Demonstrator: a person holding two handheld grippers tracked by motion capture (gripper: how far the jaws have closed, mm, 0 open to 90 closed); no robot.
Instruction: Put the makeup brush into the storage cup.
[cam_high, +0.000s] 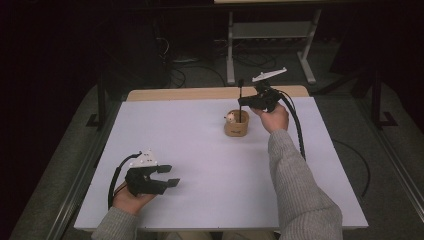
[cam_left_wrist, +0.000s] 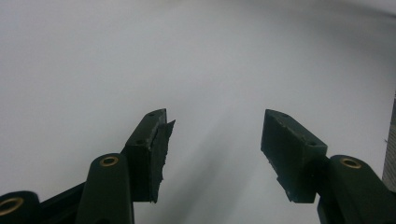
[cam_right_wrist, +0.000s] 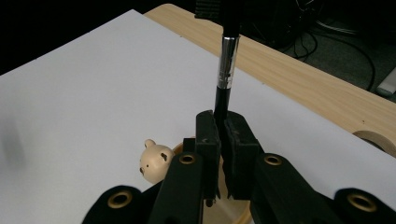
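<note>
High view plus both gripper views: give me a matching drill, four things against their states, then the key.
Things:
1. left gripper
2. right gripper
3. brush
4. wooden cup

States:
A. stands on the white table sheet, bear-head item inside
B. jaws apart, nothing between them
C. upright, clamped by its black handle
D. jaws shut, above the cup

Pairs: 1-B, 2-D, 3-C, 4-A
</note>
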